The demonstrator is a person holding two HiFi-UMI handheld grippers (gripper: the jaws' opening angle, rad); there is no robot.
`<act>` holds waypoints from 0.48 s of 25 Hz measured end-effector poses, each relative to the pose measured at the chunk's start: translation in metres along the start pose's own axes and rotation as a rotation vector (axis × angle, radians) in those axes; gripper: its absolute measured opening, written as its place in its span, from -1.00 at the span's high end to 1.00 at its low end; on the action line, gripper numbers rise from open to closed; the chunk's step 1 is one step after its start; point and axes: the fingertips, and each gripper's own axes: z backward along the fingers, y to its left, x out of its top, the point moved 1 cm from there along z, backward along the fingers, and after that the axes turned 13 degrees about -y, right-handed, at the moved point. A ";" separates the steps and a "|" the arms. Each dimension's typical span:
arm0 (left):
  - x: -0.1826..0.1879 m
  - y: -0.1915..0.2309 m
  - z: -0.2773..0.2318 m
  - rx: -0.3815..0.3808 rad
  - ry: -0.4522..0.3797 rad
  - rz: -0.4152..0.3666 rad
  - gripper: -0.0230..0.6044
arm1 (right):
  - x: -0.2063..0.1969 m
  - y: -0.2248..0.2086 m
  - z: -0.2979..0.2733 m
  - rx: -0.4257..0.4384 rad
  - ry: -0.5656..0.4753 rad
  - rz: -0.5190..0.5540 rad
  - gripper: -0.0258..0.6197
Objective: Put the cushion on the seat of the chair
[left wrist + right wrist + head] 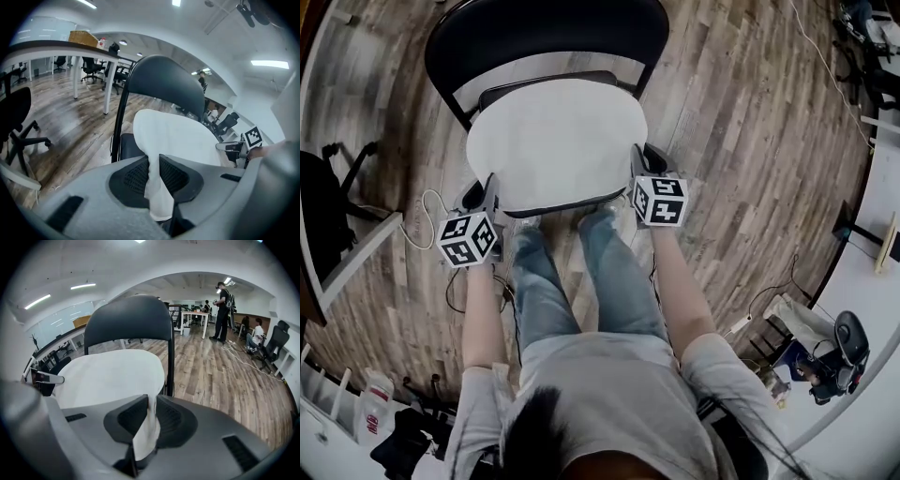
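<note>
While I have both ends pinched, the flat white fabric cushion [558,141] is spread right over the seat [546,84] of the black metal-framed chair [544,28]. From the head view it covers nearly all of that seat. Only a dark strip shows behind it, plus a thin dark rim along the front. Whether the cushion is already lying on the seat or hanging just above it, I can't tell.

My left gripper [153,164] is clenched on the cushion. In its own view the two dark ribbed pads squeeze a fold of white cloth between them, and the rest of the cushion fans out beyond toward the curved black backrest [164,84]. It has the cushion's front left corner.

Over to the right gripper [150,414], and it's the same story. Its jaws are closed on a pinch of white fabric at the front right corner, and the cloth bunches between the pads. Each gripper is visible from the other's camera, across the width of the cushion.

Both grippers point downward at the chair's front edge, one on either side. The person's legs in blue jeans [581,281] stand just in front of the seat, between the two. Grey-brown wooden plank floor [750,141] lies all around, and a white cable [427,220] curls beside the left gripper.
</note>
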 end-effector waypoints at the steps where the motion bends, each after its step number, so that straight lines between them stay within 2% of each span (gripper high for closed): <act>1: -0.008 0.002 -0.004 0.009 0.008 0.004 0.75 | -0.006 -0.002 -0.005 0.005 0.010 0.007 0.78; 7: -0.044 0.014 -0.028 0.051 0.054 0.010 0.75 | -0.041 -0.008 -0.034 0.035 0.063 0.057 0.77; 12: -0.066 0.026 -0.045 0.068 0.078 0.028 0.75 | -0.065 -0.013 -0.056 0.052 0.095 0.051 0.78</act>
